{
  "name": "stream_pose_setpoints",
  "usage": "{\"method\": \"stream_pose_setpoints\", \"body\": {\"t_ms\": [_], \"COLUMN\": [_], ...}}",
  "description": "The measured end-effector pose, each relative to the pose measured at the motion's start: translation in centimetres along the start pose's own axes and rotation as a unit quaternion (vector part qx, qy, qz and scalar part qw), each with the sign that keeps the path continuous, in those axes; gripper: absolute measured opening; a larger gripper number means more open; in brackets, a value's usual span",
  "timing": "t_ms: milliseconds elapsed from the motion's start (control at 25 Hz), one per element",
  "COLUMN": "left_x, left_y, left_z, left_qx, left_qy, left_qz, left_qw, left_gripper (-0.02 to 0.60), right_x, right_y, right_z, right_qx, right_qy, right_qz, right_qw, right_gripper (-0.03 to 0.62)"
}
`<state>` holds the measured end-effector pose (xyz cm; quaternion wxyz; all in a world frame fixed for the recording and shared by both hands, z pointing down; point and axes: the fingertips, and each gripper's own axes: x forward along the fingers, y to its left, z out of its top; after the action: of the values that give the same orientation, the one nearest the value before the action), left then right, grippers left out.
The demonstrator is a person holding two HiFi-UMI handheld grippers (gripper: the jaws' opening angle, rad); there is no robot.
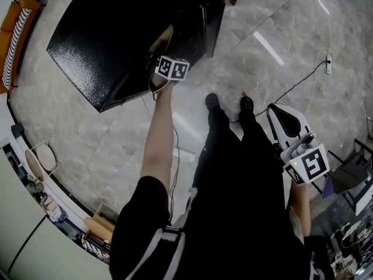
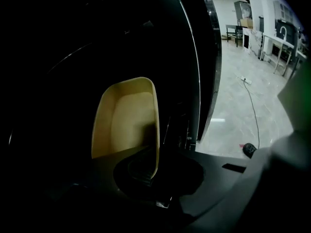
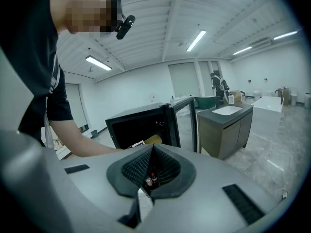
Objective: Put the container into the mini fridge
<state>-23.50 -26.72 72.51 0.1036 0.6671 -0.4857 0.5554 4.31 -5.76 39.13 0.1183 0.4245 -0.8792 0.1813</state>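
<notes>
Left claw (image 2: 154,173): pinched shut on the rim of the container (image 2: 125,118), a thin-edge grip for a one-handed carry.
Container: tan, at the mini fridge's (image 1: 111,39) dark open mouth, apparently not set down.
Right claw (image 3: 149,181): pressed together, empty, hung aside.

Glossy, finely speckled black on the mini fridge (image 1: 111,39); smooth matt beige on the container (image 2: 126,115); polished marble-look grey floor (image 1: 111,150); matt grey plastic, ribbed dark pads (image 3: 133,168) on the right gripper (image 3: 151,157).
</notes>
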Motion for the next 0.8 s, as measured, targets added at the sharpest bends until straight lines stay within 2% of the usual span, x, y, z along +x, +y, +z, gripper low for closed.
{"method": "stream_pose_setpoints", "body": {"t_ms": [320,800], "left_x": [2.4,3.2], "left_y": [1.0,1.9], "left_z": [-0.2,-0.4], "left_qx": [0.03,0.014], "left_qy": [0.014,0.017], "left_qz": [0.032,0.034], "left_qw": [0.9989,0.9992], "left_gripper": [0.038,0.057], "right_x": [0.1,-0.2], "right_y": [-0.2,-0.1], "right_z": [-0.4,-0.9], "right_qx": [0.004,-0.001], "right_qy": [0.009,0.021], "right_qz": [-0.003,-0.009], "right_qw": [1.0,1.0], "right_gripper": [0.018,0.017]}}
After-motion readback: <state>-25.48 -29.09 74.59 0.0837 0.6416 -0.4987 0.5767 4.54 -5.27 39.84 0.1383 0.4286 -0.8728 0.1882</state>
